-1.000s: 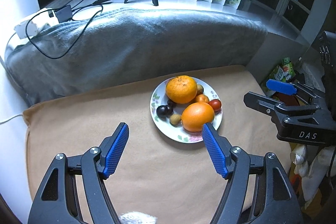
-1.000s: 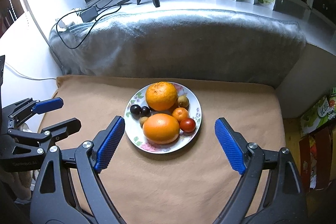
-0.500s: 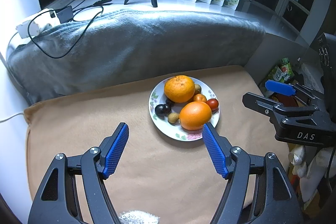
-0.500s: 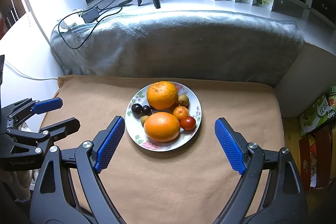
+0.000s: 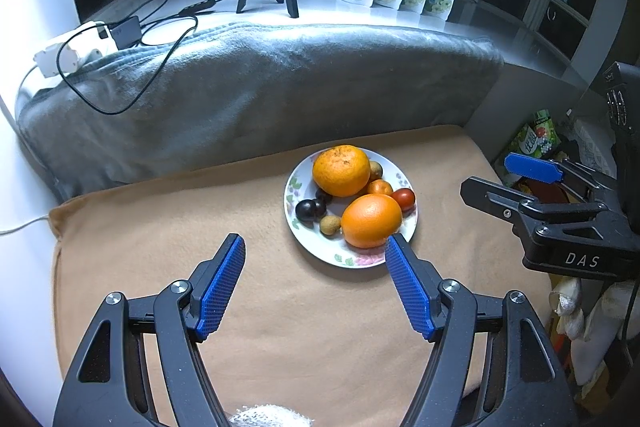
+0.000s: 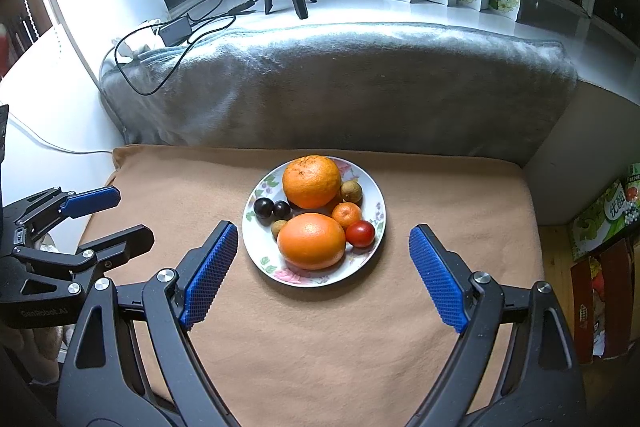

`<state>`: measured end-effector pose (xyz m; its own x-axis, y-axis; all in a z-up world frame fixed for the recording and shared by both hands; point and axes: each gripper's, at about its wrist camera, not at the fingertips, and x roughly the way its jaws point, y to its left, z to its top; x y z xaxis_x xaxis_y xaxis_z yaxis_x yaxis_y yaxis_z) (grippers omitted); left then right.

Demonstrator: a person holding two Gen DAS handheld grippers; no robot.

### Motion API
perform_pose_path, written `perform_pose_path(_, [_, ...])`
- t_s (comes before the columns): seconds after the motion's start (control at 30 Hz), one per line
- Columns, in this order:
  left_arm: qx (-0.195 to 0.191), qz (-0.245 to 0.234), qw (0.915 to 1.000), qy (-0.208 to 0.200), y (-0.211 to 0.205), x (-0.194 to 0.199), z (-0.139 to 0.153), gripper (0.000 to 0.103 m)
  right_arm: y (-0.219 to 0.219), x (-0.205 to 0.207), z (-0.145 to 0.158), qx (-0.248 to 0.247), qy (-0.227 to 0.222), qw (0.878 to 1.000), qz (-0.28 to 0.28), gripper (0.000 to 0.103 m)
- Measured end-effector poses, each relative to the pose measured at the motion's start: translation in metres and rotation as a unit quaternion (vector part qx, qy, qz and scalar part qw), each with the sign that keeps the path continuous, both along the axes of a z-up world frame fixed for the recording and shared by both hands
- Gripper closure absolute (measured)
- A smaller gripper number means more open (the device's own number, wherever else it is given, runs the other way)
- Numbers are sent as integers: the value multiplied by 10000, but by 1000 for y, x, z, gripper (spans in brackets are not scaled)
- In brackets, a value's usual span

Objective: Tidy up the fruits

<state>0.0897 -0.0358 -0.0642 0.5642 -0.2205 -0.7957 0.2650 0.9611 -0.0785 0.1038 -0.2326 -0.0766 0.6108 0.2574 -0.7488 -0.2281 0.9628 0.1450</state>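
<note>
The fruit is all piled on a glossy white plate [image 6: 376,203] with a floral rim, sitting on a soft tan fleece blanket [image 6: 320,339] in front of a fuzzy grey cushion [image 6: 340,87]. There's a bumpy-skinned big orange [image 6: 311,181] at the back, a smoother oval orange [image 6: 311,240] at the front, a small mandarin [image 6: 346,215], a shiny red tomato [image 6: 360,233], two dark round plums [image 6: 271,208] and a couple of dull brown longans [image 6: 351,192]. The left gripper [image 5: 314,291] and right gripper [image 6: 320,273] both have textured blue rubber pads, spread wide and holding nothing, hovering just short of the plate. Compared to a second ago, barely anything changed: in the left wrist view the plate slid slightly left, and the fruit hasn't been touched.
</note>
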Motion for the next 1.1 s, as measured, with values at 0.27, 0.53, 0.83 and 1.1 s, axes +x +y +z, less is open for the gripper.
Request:
perform_pose_path(0.27, [1,20,10000,-28,1,-1,2,30,1,-2,1,6,5,10000,-5,13])
perform_pose_path(0.53, [6,38,10000,-35,1,-2,3,30,1,-3,0,13,1,10000,-13,13])
perform_pose_path(0.83, [17,31,10000,-36,1,-1,3,30,1,-4,0,16,12,10000,-32,13])
perform_pose_path(1.1, [41,19,10000,-47,-1,-2,5,30,2,-6,-3,36,43,10000,-63,13])
